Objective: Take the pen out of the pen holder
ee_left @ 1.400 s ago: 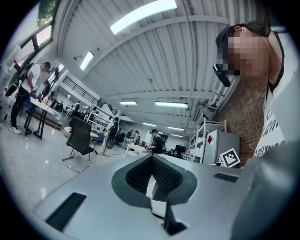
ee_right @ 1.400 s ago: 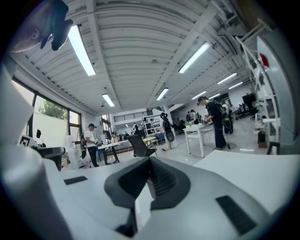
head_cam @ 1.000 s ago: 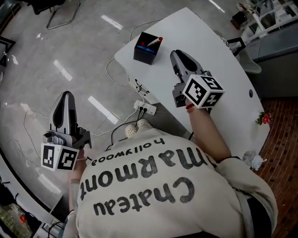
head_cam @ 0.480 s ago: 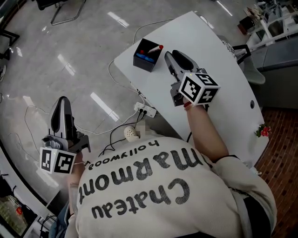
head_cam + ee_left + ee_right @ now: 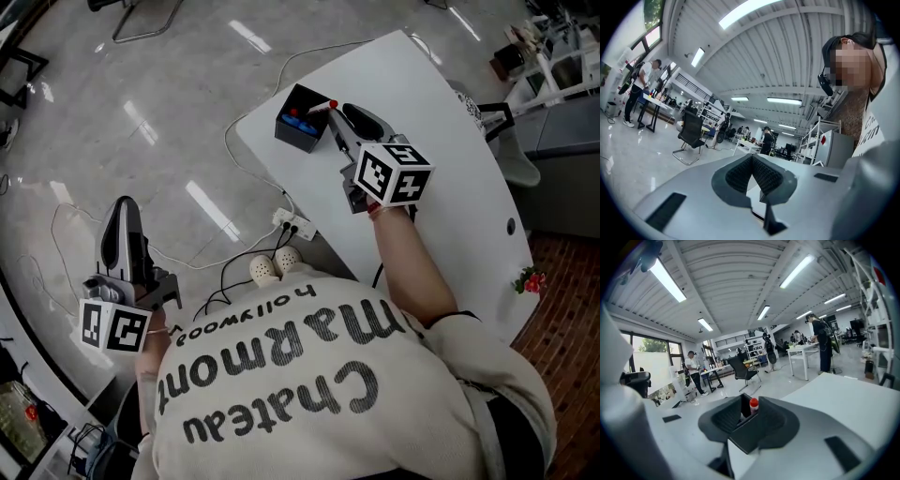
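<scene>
One white table. One black pen holder, far left corner of it. One red-capped pen standing in holder; blue-capped items beside it, number unclear. On the floor, near side: one power strip, two pale shoes. One black office chair, far off.

Bright, even indoor light from long ceiling lamps. White glare streaks on glossy floor; shadows faint. Both gripper views strongly fisheye-bent, with black vignette at the corners. Right gripper shell nearest the lens is soft; background sharp.
</scene>
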The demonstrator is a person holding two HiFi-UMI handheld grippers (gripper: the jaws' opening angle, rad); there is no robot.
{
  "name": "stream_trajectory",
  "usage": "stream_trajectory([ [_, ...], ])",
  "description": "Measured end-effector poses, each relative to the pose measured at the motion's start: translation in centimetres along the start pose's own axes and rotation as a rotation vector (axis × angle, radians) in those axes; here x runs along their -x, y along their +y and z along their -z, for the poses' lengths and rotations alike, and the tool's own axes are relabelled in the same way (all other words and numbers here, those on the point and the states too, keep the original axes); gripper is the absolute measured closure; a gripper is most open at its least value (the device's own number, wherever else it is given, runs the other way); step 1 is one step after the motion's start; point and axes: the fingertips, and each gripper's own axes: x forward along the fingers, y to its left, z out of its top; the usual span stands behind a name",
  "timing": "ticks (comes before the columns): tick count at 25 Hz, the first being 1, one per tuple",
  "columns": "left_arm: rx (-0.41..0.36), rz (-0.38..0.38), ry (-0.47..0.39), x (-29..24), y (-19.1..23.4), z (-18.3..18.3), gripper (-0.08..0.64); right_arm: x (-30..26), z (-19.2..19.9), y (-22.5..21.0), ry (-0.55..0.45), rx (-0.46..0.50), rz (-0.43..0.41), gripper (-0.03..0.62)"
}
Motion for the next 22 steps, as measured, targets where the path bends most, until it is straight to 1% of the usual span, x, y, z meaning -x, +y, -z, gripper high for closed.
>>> stream_trajectory([
  [10,0.000,-0.027,0.007,0.1,0.6,0.1,0.558,-2.0,0.7,-0.5,0.033,-0.008,0.022,0.472],
  [14,0.004,-0.040,0.007,0.3,0.9,0.2,0.558,-2.5,0.9,-0.2,0.055,0.021,0.023,0.471],
  [18,0.006,-0.045,0.006,0.5,1.2,0.0,0.558,-2.9,0.7,0.0,0.057,0.038,0.022,0.472],
  [22,0.030,-0.054,0.001,0.7,1.8,0.0,0.558,-3.3,0.6,-0.2,0.051,0.025,0.031,0.485],
])
